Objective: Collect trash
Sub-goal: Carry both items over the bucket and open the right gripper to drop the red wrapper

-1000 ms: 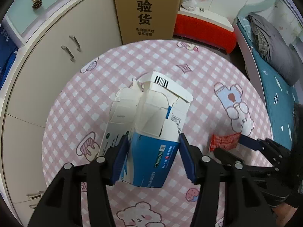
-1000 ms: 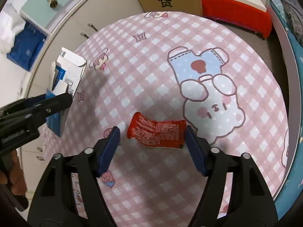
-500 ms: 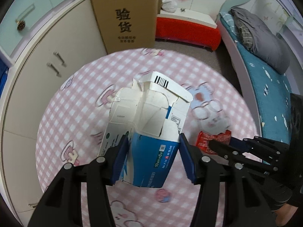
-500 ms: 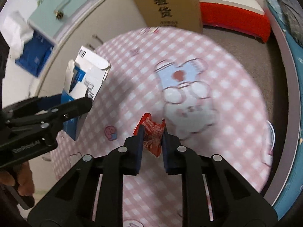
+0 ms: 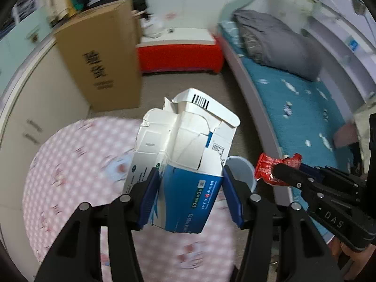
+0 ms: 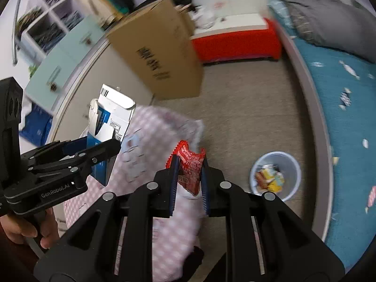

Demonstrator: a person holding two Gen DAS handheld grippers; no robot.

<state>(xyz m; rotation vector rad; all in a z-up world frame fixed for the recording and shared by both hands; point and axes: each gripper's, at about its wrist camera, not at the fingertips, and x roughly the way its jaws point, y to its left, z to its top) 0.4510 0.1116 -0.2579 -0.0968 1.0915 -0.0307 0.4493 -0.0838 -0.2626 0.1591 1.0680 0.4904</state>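
Note:
My left gripper (image 5: 191, 196) is shut on a torn blue and white carton (image 5: 188, 155) and holds it up above the pink checked table (image 5: 70, 164). The carton also shows in the right wrist view (image 6: 108, 122). My right gripper (image 6: 189, 176) is shut on a red snack wrapper (image 6: 190, 166), lifted off the table; the wrapper also shows in the left wrist view (image 5: 268, 166). A white waste bin (image 6: 291, 164) with several bits of trash in it stands on the floor, to the right of the table. Its rim (image 5: 242, 164) peeks out behind the carton.
A tall cardboard box (image 6: 162, 54) stands on the floor behind the table. A red bench (image 5: 181, 56) is at the far wall. A bed with a teal sheet (image 6: 347, 108) runs along the right. White cabinets (image 5: 40, 98) line the left.
Both grippers have lifted and swung right, away from the table, with the carton and the wrapper. The right gripper closed on the wrapper a second ago. The waste bin has come into view.

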